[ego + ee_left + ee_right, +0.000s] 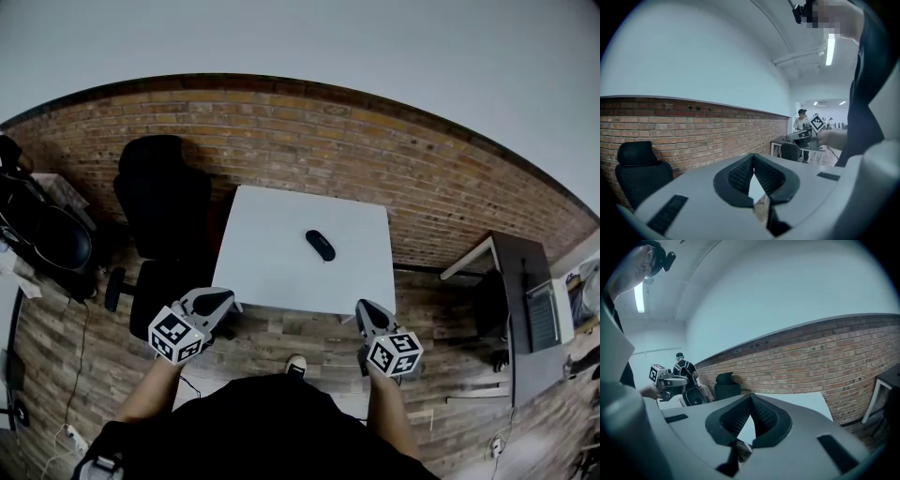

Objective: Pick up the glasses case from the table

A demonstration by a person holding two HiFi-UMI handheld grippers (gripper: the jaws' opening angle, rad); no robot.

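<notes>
Case: the black, oval, hard-shell glasses case (321, 245) lies flat on the white rectangular surface (267, 281), a little right of the middle and toward the far side. Nothing touches it.
Surface: I see nothing else on it. Its far edge stands close to the red brick wall (394, 159).
Left claw: the left claw (220, 300) hangs off the near left corner of the surface, above the wood-plank floor (281, 342) and well apart from the case. In its own view the dark ribbed jaws (753, 155) meet at the tips with nothing between them.
Right claw: the right claw (367, 311) sits off the near right corner, also short of the surface. Its jaws are closed tip to tip and empty (750, 395).
Case in claw views: I can't find it in either.
Done so far: by my reading, nothing. The case is untouched.
Still to do: bring one claw in over the surface, spread its jaws, close them across the case and lift.
Around: a black office chair (161, 202) stands left of the surface, clear of my path.
</notes>
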